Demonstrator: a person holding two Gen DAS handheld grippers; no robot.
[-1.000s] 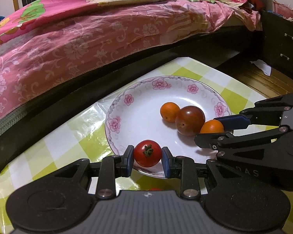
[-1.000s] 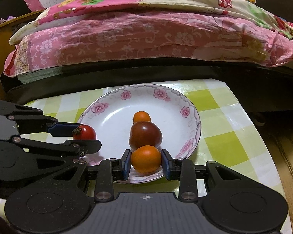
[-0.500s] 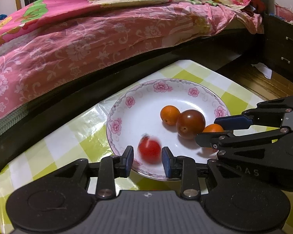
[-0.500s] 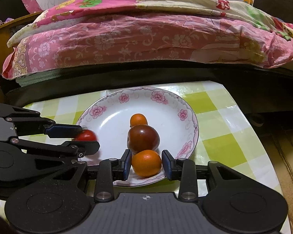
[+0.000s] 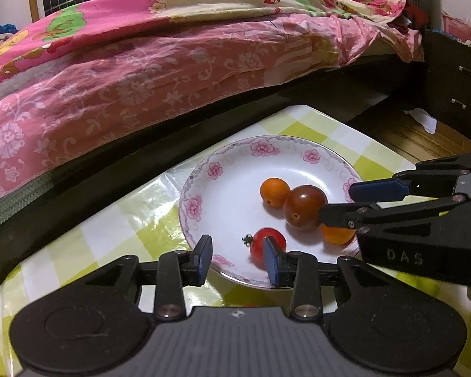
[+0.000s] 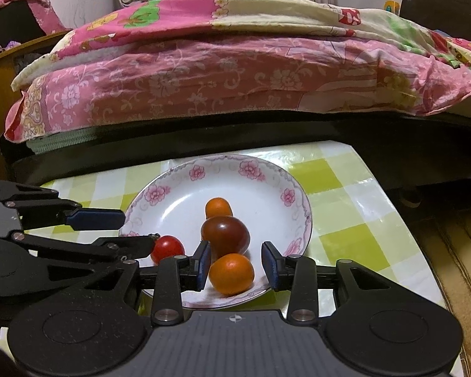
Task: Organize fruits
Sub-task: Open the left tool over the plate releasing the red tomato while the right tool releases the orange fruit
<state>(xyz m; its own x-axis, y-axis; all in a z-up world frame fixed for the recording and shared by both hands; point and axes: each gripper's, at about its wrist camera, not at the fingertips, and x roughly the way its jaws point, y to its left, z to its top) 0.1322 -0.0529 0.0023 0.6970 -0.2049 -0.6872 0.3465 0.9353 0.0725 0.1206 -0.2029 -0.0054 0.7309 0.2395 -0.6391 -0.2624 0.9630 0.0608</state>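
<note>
A white floral plate (image 5: 232, 169) (image 6: 267, 188) holds a red tomato (image 5: 260, 245) (image 6: 166, 248), a dark brown tomato (image 5: 303, 207) (image 6: 226, 235), a small orange fruit (image 5: 273, 191) (image 6: 218, 207) and a second orange fruit (image 5: 337, 235) (image 6: 231, 273). My left gripper (image 5: 238, 260) is open and empty; the red tomato lies on the plate by its right finger. My right gripper (image 6: 235, 267) is open around the second orange fruit, which rests on the plate's near rim.
The plate stands on a green and white checked tablecloth (image 5: 135, 207) (image 6: 345, 207). A bed with a pink floral cover (image 5: 141, 72) (image 6: 219, 72) runs close behind the table. A dark drawer cabinet (image 5: 455, 94) and wooden floor (image 6: 449, 251) lie to the right.
Both grippers have opened and pulled back a little. The red tomato dropped from the left gripper onto the plate, and the orange fruit left the right gripper's grip onto the plate's rim.
</note>
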